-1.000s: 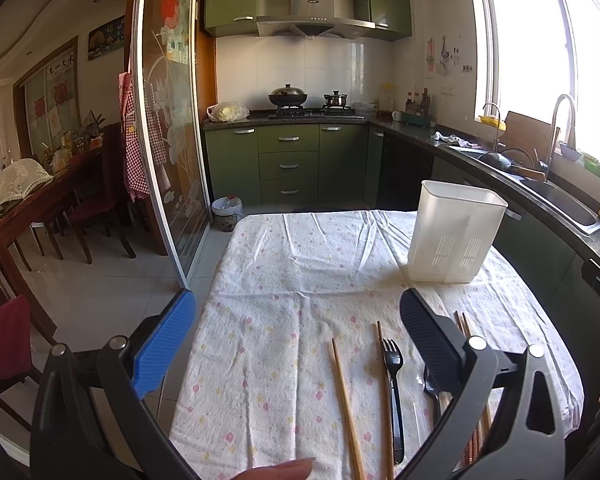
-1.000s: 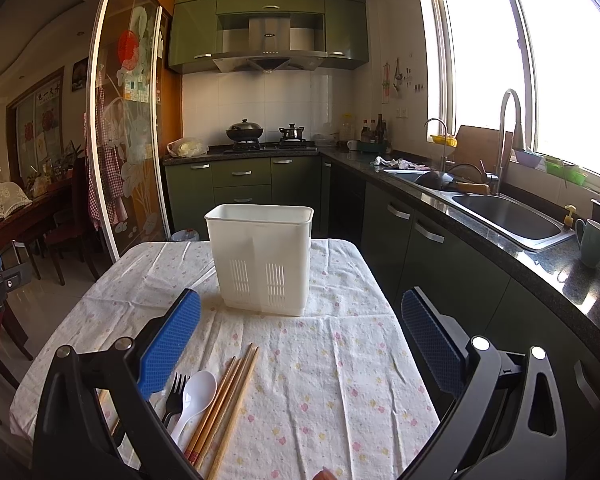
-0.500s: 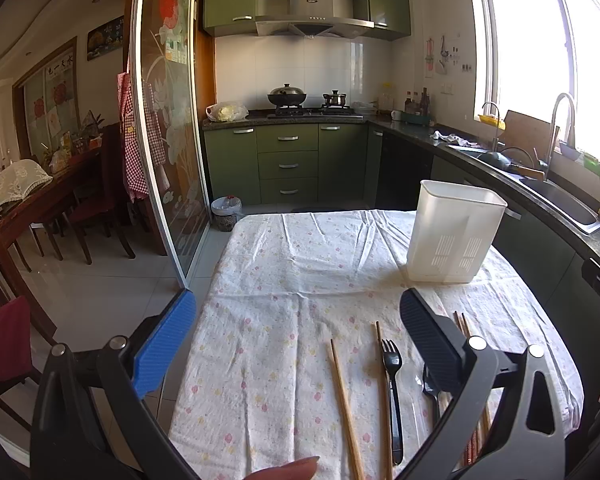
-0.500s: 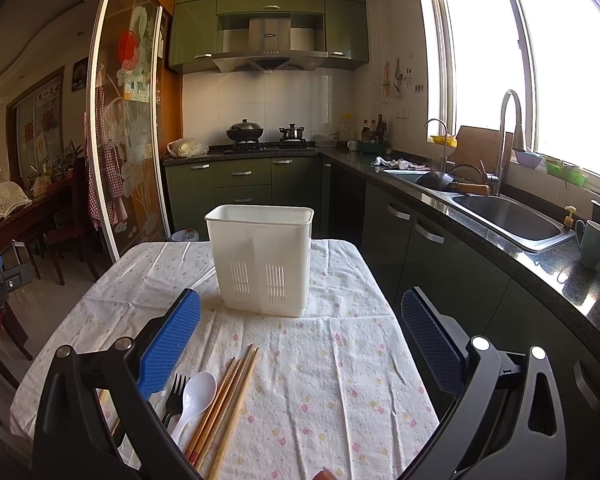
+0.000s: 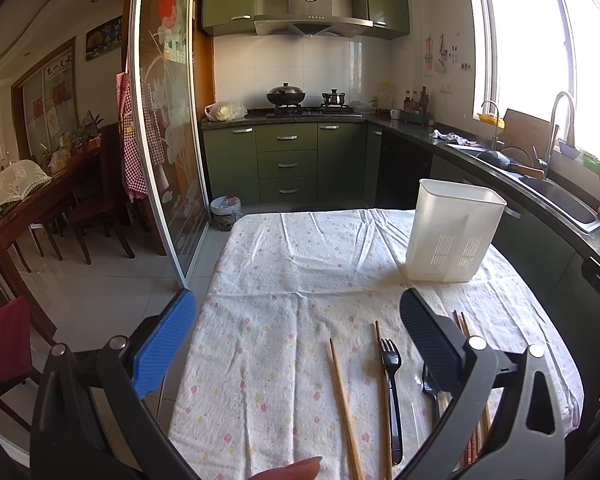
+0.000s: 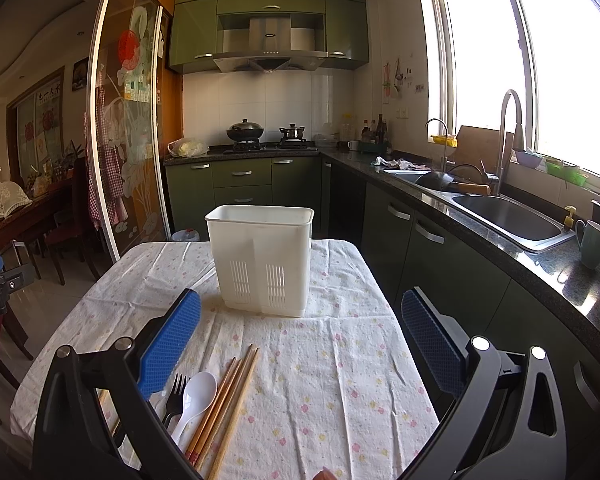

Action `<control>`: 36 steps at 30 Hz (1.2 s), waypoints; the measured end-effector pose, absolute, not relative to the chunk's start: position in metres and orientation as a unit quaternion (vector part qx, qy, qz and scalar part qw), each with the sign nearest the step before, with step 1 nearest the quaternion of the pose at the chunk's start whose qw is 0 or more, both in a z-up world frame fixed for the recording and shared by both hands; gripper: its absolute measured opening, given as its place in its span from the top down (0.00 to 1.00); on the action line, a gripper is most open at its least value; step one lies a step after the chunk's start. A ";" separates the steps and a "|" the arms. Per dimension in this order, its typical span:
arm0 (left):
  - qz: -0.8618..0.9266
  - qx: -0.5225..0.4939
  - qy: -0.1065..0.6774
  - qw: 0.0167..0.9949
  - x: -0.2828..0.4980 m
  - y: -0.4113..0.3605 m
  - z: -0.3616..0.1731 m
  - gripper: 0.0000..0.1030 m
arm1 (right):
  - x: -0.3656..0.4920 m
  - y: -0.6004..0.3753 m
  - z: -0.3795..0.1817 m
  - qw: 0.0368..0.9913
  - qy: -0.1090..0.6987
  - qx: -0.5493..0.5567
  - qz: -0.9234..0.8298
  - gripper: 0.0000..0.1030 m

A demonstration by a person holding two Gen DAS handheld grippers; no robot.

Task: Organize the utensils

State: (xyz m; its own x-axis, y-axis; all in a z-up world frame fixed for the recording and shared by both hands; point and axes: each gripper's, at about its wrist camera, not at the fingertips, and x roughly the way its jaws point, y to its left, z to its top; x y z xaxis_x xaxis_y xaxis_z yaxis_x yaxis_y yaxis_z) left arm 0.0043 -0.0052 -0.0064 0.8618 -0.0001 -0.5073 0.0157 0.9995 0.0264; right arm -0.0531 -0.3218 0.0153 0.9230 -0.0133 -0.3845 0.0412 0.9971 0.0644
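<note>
A white plastic utensil holder [image 5: 452,232] [image 6: 262,258] stands upright on the cloth-covered table. In the left wrist view two loose wooden chopsticks [image 5: 346,404] and a black fork [image 5: 392,392] lie near the front, with another black fork [image 5: 430,390] and more chopsticks [image 5: 462,324] partly hidden behind my right finger. In the right wrist view a black fork [image 6: 175,398], a white spoon [image 6: 194,398] and a bundle of chopsticks [image 6: 226,400] lie side by side. My left gripper [image 5: 296,332] and right gripper [image 6: 300,336] are both open and empty, held above the table's near end.
The table has a white floral cloth [image 5: 300,280]. A dark counter with a sink [image 6: 508,216] and a green mug [image 6: 592,242] runs along the right. A glass sliding door [image 5: 164,140] and dining chairs [image 5: 96,208] are on the left.
</note>
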 end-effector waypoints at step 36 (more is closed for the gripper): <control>-0.043 0.026 0.336 0.940 0.019 -0.026 -0.040 0.06 | -0.007 -0.331 -0.029 0.920 0.372 0.104 0.069 0.04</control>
State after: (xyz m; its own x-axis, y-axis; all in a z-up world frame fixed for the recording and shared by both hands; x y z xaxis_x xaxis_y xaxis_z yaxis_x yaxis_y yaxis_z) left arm 0.0188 -0.0260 -0.0399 0.7701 -0.0632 -0.6348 0.0985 0.9949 0.0206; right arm -0.0071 -0.3306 -0.0295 0.7139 0.2038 -0.6699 -0.0493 0.9690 0.2422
